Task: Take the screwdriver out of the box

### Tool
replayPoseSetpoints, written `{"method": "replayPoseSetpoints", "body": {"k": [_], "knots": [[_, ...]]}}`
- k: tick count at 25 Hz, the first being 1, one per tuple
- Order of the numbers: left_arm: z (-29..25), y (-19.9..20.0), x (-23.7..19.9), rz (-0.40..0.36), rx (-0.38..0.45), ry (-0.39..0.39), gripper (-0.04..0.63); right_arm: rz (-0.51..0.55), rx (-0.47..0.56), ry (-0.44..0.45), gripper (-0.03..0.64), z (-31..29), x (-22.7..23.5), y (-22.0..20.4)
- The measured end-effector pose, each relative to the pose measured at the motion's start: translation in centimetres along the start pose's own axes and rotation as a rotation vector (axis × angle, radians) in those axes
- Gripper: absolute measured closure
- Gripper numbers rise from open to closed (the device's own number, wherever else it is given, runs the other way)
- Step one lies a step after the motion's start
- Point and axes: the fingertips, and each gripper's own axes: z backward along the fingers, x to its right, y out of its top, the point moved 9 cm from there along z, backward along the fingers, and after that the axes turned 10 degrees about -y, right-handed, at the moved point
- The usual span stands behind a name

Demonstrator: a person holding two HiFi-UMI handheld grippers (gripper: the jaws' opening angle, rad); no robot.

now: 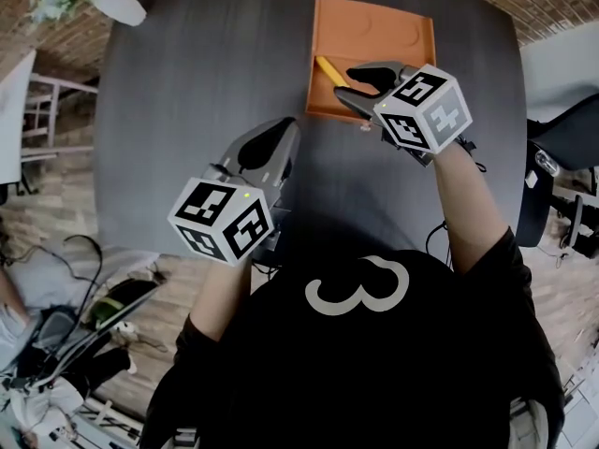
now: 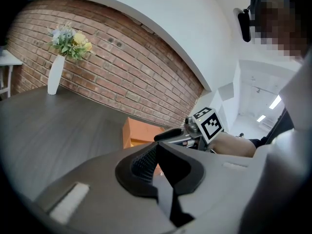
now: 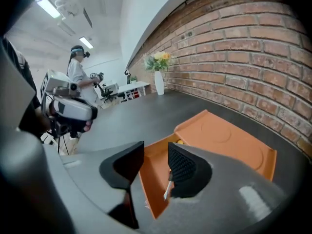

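An orange box [image 1: 374,36] lies open on the far side of the dark table [image 1: 206,82]. Inside it, along the left wall, lies a screwdriver [image 1: 328,71] with a yellow handle. My right gripper [image 1: 354,82] hangs over the box's near left corner, open, with nothing between its jaws. In the right gripper view the right gripper [image 3: 156,150] points down into the box [image 3: 224,140], and the screwdriver's thin shaft [image 3: 167,189] shows just beside the right jaw. My left gripper [image 1: 267,134] hovers over bare table, left of and nearer than the box, its jaws together [image 2: 157,147] and empty.
A white vase of flowers [image 1: 117,3] stands at the table's far left corner. A brick wall [image 2: 122,57] runs behind the table. A black chair [image 1: 562,157] is off the right edge. A person [image 3: 78,69] stands far back in the room.
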Motion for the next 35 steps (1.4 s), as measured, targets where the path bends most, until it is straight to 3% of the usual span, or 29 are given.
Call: {"method": "replayPoseSetpoints", "body": {"k": [11, 18, 35], "knots": [[-0.1, -1.0, -2.2, 0.039, -0.035, -0.013, 0.580, -0.004, -0.198, -0.052, 0.437, -5.7, 2.1, -3.2], [-0.3, -1.2, -3.0, 0.044, -0.052, -0.011, 0.580, 0.057, -0.290, -0.088, 0.439, -7.7, 2.4, -3.8], [0.1, -1.1, -4.5, 0.072, -0.046, 0.023, 0.580, 0.113, -0.390, -0.135, 0.534, -8.4, 2.8, -4.4]]}}
